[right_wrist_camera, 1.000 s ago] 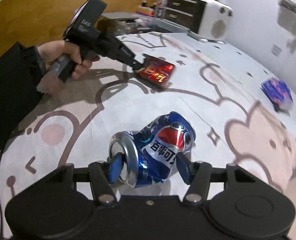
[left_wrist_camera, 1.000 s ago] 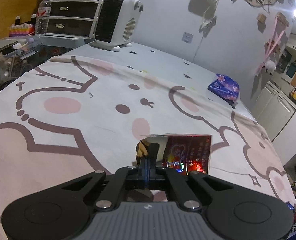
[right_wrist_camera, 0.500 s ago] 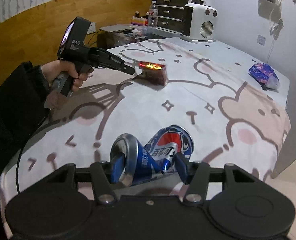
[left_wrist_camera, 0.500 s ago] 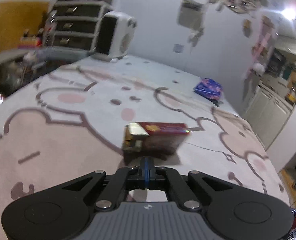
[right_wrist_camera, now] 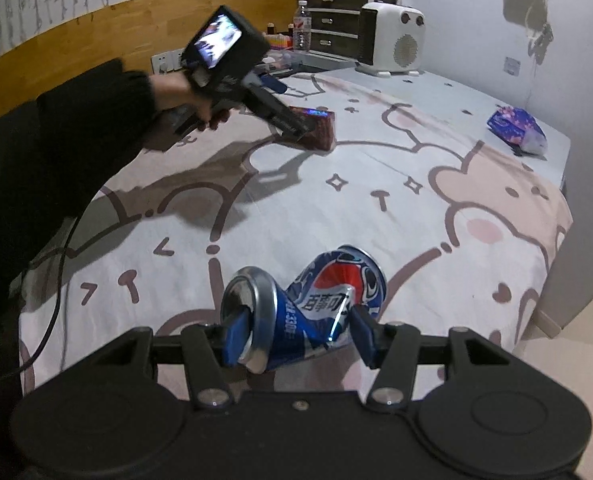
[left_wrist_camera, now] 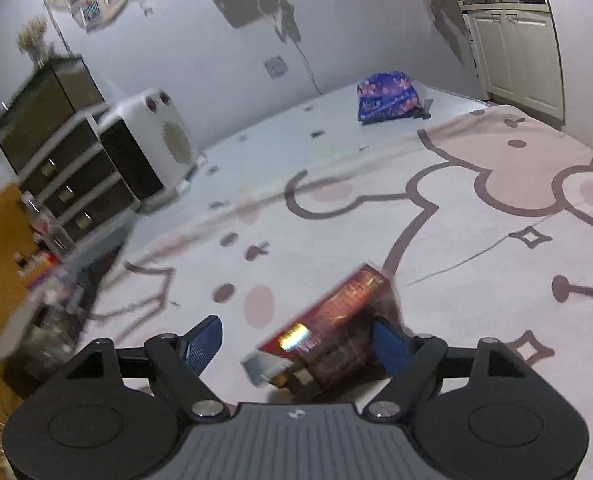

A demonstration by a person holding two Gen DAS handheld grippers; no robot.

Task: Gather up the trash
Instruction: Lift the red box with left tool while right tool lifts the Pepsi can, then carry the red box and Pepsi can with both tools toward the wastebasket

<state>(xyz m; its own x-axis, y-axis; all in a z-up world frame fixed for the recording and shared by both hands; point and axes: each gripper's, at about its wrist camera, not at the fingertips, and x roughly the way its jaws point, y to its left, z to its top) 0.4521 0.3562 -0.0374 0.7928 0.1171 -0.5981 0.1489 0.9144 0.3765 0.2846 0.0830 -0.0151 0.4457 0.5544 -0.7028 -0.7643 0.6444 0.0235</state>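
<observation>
Since a second ago the left gripper (left_wrist_camera: 296, 340) has rolled to one side and gone from shut to wide apart; its jaws are opening. The red box (left_wrist_camera: 336, 328) lies on the bedspread (left_wrist_camera: 476, 280) between its blue pads, close against the right-hand pad (left_wrist_camera: 388, 344) and clear of the left-hand one, though blur hides whether the near pad touches it. In the right wrist view the same gripper (right_wrist_camera: 296, 130), held in the person's hand (right_wrist_camera: 184, 96), reaches down onto that box (right_wrist_camera: 316, 128).

The right gripper (right_wrist_camera: 296, 332) is clamped about half open on the crushed blue cola can (right_wrist_camera: 312, 312), one pad in the can's open mouth and the other on its dented side, the can carried above the sheet.

Farther off, a purple flowered pack (left_wrist_camera: 388, 98) lies near the bed's far edge, well apart from both grippers. A white heater (left_wrist_camera: 148, 148) stands beside the dark drawers (left_wrist_camera: 68, 184).
</observation>
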